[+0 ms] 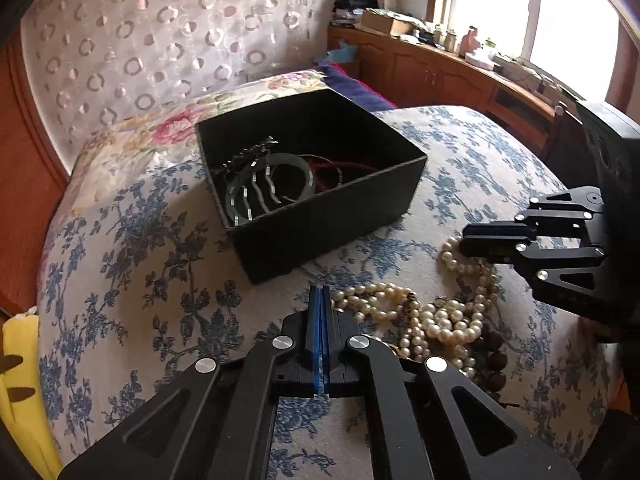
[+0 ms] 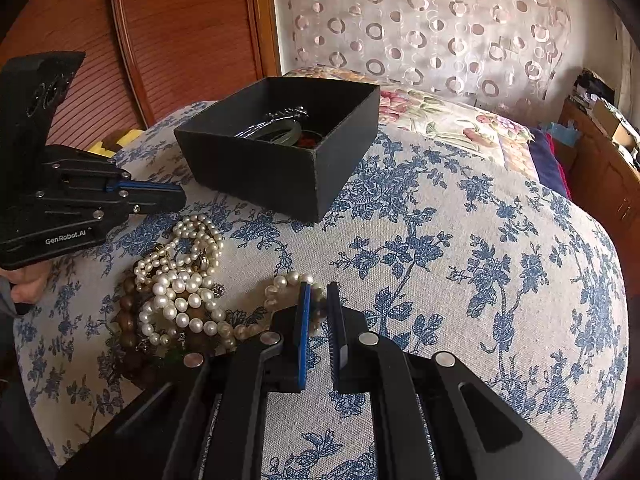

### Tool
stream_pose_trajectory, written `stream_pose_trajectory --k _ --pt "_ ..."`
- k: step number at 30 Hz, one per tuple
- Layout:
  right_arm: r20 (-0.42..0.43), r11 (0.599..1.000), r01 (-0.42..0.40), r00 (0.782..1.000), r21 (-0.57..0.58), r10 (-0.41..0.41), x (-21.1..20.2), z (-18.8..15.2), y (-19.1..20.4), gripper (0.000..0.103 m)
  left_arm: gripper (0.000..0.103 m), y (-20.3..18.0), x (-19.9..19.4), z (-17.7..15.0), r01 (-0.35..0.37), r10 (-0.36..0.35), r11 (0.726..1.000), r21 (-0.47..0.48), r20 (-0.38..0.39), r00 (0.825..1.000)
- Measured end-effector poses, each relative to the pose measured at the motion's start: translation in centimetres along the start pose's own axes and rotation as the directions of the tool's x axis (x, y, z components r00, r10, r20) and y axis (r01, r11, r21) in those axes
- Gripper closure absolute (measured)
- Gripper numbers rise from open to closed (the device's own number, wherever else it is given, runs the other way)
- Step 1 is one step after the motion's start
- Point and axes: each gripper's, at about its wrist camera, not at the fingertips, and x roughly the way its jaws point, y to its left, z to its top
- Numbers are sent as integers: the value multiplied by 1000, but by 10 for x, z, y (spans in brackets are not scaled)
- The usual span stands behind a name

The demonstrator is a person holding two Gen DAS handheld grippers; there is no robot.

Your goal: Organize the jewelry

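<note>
A black open box [image 1: 320, 208] [image 2: 280, 168] stands on the bed and holds a green bangle [image 1: 276, 164], silver bangles and red cord. A tangled pile of pearl necklaces [image 1: 436, 320] [image 2: 180, 292] with brown wooden beads [image 2: 128, 312] lies in front of it. My left gripper [image 1: 320, 292] [image 2: 180, 196] is shut and empty, just left of the pile. My right gripper [image 2: 318, 288] [image 1: 464, 240] is slightly open, its fingertips astride a pearl strand [image 2: 288, 282] at the pile's right edge.
The bed has a blue floral cover [image 2: 480, 280], with a floral pillow [image 1: 160, 128] behind the box. A wooden cabinet [image 1: 440, 68] with clutter runs under the window. A yellow object [image 1: 20, 380] lies at the bed's left edge.
</note>
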Motion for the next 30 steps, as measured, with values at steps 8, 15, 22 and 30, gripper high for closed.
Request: stream_pose_trajectory --k 8,15,22,30 --pt "0 1000 -3 1000 3 3 0 0 0 94 95 2 9 4 6 -5 1000 17 -37 999" --pt "0 1000 -5 1000 4 5 0 0 0 94 88 1 10 5 3 -2 1000 20 -39 999" --pt "1 1000 -5 1000 5 5 0 0 0 94 88 1 14 12 -34 37 998 54 -53 998" --pt "1 1000 -4 1000 4 4 0 0 0 94 87 4 11 4 -18 23 998 63 -80 996"
